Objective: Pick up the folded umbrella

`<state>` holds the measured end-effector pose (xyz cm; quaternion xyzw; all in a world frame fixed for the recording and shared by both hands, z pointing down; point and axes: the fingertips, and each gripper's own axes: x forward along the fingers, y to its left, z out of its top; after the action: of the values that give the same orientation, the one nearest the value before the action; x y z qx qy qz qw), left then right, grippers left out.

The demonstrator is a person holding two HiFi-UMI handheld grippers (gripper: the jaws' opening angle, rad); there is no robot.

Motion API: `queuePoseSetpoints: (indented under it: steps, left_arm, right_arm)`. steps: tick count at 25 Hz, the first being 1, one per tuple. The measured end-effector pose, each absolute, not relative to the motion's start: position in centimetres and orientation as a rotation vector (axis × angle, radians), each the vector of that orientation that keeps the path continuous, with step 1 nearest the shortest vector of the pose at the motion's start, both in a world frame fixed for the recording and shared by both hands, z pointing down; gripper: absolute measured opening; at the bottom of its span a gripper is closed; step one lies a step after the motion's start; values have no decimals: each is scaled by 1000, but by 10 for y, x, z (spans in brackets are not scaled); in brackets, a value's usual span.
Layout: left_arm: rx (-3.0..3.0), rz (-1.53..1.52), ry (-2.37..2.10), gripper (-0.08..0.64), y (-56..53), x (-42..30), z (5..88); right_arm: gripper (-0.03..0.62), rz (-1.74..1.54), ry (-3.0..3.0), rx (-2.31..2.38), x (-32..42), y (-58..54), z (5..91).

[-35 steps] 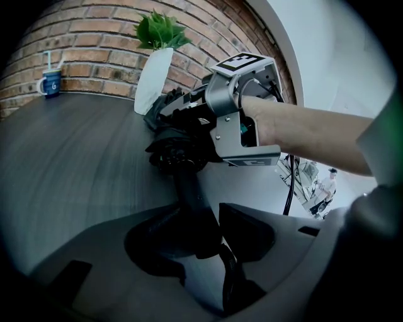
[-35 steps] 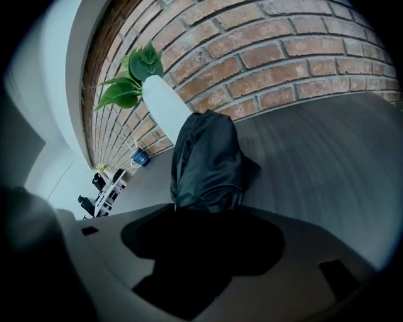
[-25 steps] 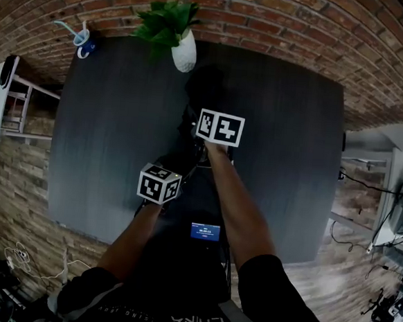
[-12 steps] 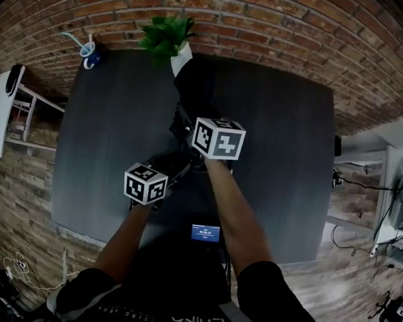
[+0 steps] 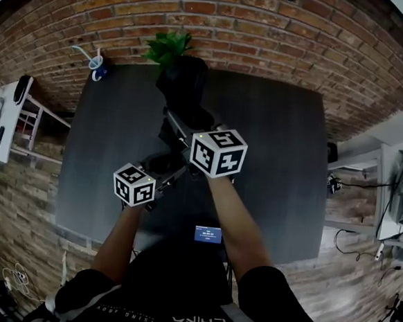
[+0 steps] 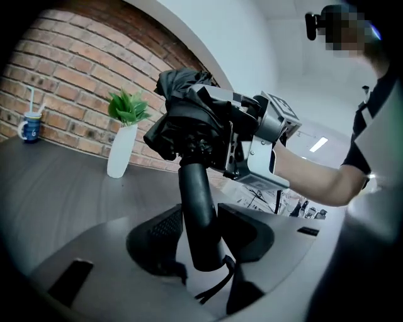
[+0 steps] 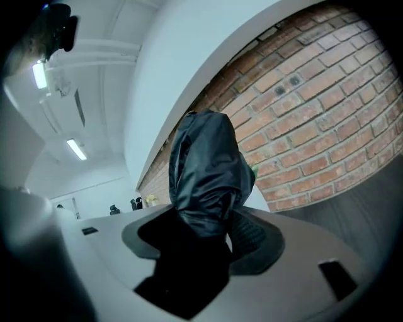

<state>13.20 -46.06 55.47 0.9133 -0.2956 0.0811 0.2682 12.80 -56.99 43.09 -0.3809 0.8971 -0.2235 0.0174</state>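
- A blue mug (image 5: 96, 65) with straws stands at the far left corner of the dark table (image 5: 284, 163), close to the brick wall (image 5: 267, 30).
- A green plant (image 5: 167, 46) in a white vase (image 6: 121, 151) stands further right along that far edge. In the head view the umbrella's top hides the vase.
- The left gripper (image 6: 203, 221) clamps the handle (image 6: 198, 195) of the folded umbrella (image 5: 183, 86), with one pad on each side of the smooth black shaft. A black wrist cord (image 6: 214, 288) hangs off the handle's end.
- The umbrella is held up over the middle of the table between the two grippers. Its handle end is toward the person and its bundled canopy (image 6: 186, 122) toward the wall.
- The right gripper (image 7: 204, 236) grasps the crumpled canopy fabric, its jaws pressing in from both sides.
- A small lit screen (image 5: 208, 234) lies at the table's near edge.
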Motion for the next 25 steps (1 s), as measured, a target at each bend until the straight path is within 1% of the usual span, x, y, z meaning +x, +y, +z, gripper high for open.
queuePoseSetpoints:
  steps: [5,11,25]
  left_arm:
    - [2540,152,-702,178,-441,138,530]
    - [2593,89,-567,176,-415,146,514]
    - [2643,87,-510,167,-387,164,505]
  right_arm:
    - [268,-531,2826,-1124,125,-538,396]
    - [268,-389,2862,-1083,124,-500,373]
    - [268,-351,2793,-1150,155,-467,361]
